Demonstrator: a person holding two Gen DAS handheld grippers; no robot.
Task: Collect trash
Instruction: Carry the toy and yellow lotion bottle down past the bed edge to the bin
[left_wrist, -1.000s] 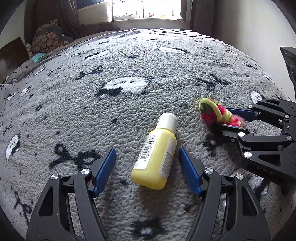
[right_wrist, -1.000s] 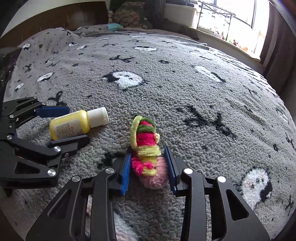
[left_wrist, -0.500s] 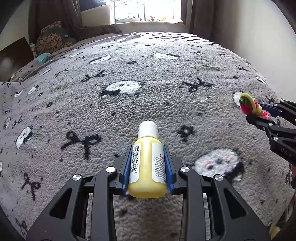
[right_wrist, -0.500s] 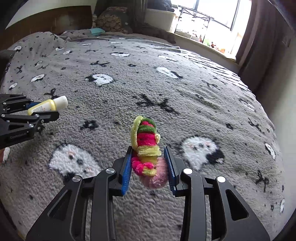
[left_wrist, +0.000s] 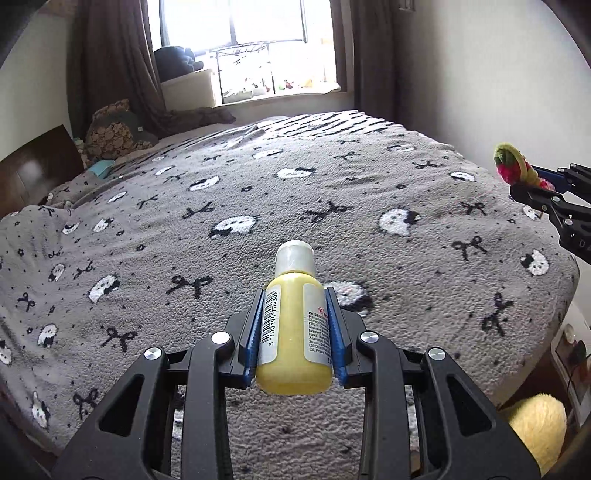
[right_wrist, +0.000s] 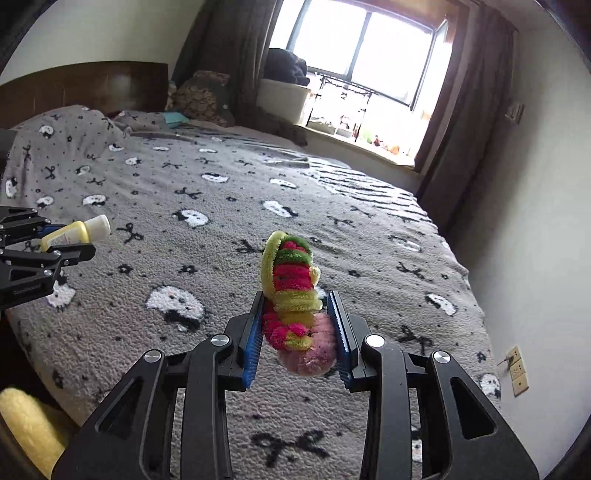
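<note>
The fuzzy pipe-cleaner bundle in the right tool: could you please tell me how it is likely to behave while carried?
The pipe-cleaner bundle looks soft and squashy, so the right tool probably compresses it. Its fuzz likely resists slipping. The top loop stands free above the pads, so it may flex or wobble.

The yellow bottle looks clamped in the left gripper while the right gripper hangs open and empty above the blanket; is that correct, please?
Not quite. The yellow bottle is clamped in the left gripper, but the right gripper is shut on a pipe-cleaner bundle, as the right wrist view shows, above the blanket.
</note>
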